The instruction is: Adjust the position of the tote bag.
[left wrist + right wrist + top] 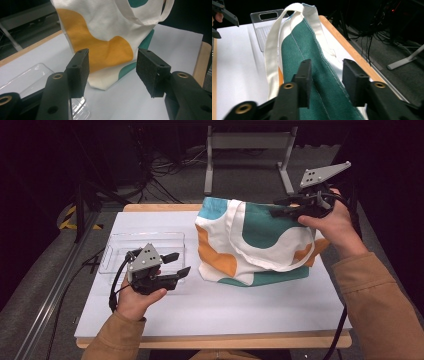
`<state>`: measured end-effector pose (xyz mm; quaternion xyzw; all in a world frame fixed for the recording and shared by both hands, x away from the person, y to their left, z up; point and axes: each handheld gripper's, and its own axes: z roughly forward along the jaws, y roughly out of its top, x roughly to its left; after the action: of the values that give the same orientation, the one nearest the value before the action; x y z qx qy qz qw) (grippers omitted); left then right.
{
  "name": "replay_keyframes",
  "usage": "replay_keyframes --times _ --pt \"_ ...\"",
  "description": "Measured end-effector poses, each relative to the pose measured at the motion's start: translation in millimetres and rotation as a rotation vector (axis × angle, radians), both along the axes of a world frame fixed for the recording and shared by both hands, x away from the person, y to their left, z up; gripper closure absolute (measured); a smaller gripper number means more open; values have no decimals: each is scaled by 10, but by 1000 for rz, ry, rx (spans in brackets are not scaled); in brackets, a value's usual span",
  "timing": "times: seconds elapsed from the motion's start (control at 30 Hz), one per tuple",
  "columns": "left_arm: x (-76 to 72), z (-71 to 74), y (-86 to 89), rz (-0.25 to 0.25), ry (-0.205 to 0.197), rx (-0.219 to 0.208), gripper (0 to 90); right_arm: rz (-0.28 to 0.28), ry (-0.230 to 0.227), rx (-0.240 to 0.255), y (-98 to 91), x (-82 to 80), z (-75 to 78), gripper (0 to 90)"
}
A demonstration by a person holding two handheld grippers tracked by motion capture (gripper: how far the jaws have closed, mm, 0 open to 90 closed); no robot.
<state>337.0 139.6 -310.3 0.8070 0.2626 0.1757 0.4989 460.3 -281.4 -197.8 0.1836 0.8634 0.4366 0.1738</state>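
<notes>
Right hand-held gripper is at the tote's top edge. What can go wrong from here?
1. The right hand-held gripper has fabric between its jaws, but a gap shows at one pad; it may catch a single layer or slip.
2. The tote bag is limp; lifting could drag it into the clear tray.

The person wears a mustard-brown top with long sleeves; the right sleeve [372,295] is loose and creased. Each hand carries a black gripper. The left gripper [180,264], just beside the tote bag [250,240], has a grey three-cornered plate on top with small dark holes, and a black cable hangs from it. The right gripper [281,206], at the far top edge of the tote bag, has the same plate. The jaws have brass-coloured rivets and flat, rough black pads.
</notes>
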Motion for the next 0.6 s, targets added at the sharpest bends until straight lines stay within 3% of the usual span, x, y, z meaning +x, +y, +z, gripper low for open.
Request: replay_keyframes --times 0.27,0.47,0.6 --pt "13 -17 -38 -6 7 4 444 14 -44 2 -36 -55 63 844" --pt "40 -44 -135 -24 15 14 447 17 -65 6 -33 -101 100 892" --pt "60 -51 -294 -58 18 21 452 15 -89 3 -28 -141 121 896"
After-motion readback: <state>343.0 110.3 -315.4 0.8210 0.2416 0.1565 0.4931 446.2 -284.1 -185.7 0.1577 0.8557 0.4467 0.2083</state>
